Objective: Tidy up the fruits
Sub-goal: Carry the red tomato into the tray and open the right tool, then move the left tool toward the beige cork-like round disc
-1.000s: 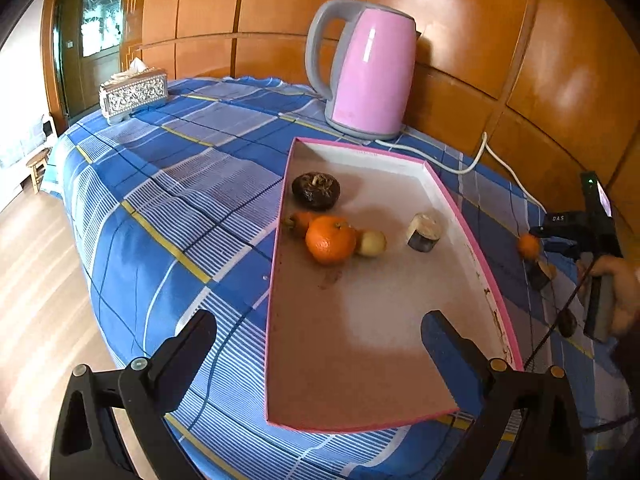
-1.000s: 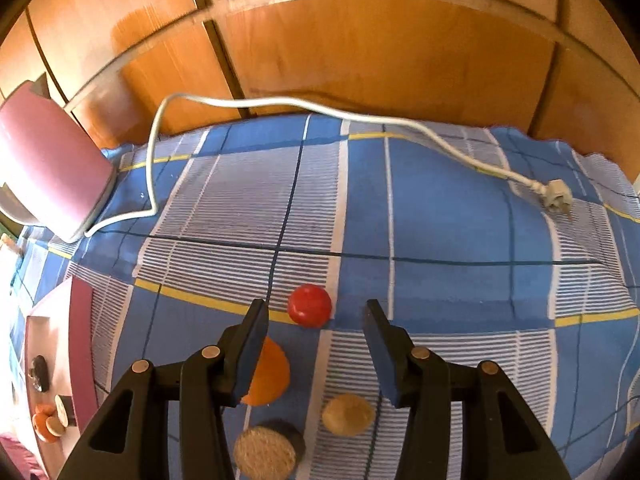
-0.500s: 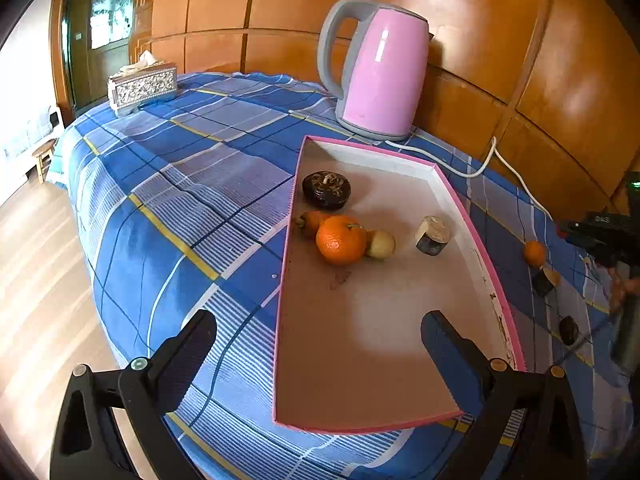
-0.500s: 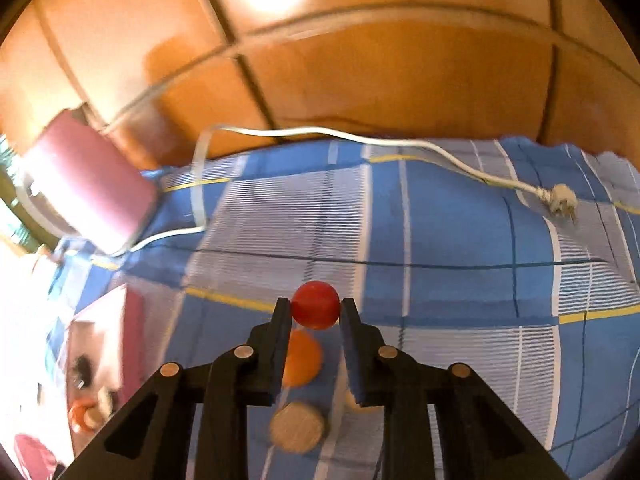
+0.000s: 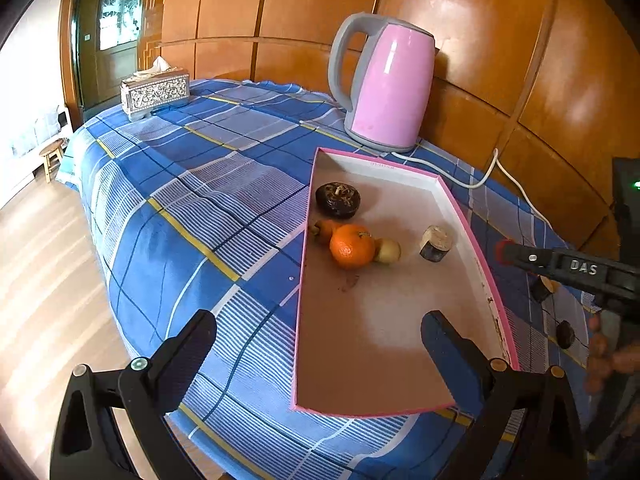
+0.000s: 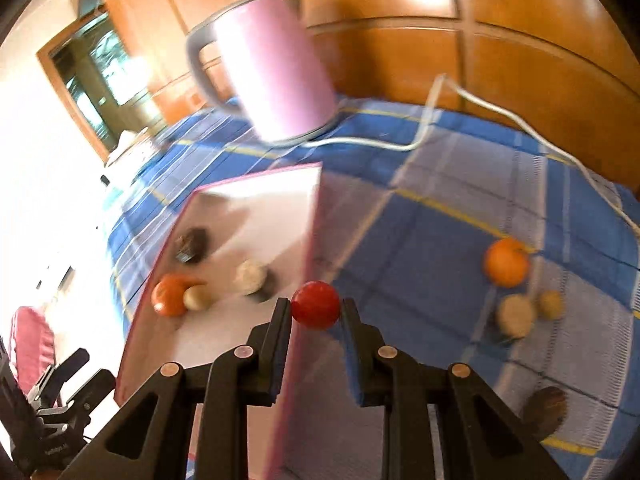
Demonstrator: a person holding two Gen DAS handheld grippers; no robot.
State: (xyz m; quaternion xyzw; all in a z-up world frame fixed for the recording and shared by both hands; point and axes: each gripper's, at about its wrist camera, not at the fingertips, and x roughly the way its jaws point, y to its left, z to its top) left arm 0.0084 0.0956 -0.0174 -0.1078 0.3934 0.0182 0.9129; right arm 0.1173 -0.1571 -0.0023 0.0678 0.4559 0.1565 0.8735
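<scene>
The right hand-held gripper (image 6: 315,312) clamps a small red fruit (image 6: 316,305) between its fingertips, poised above the pink-rimmed tray's (image 5: 486,268) right edge. The left hand-held gripper (image 5: 316,342) hangs wide open and empty over the tray's near end. Inside the tray lie a dark round fruit (image 5: 338,199), an orange (image 5: 352,246), a small pale fruit (image 5: 387,251) touching it, and a cut piece (image 5: 436,242). More fruit, including another orange (image 6: 506,262), sits on the blue checked cloth (image 5: 192,208) covering the surface. A pink kettle (image 5: 390,88) stands behind the tray.
</scene>
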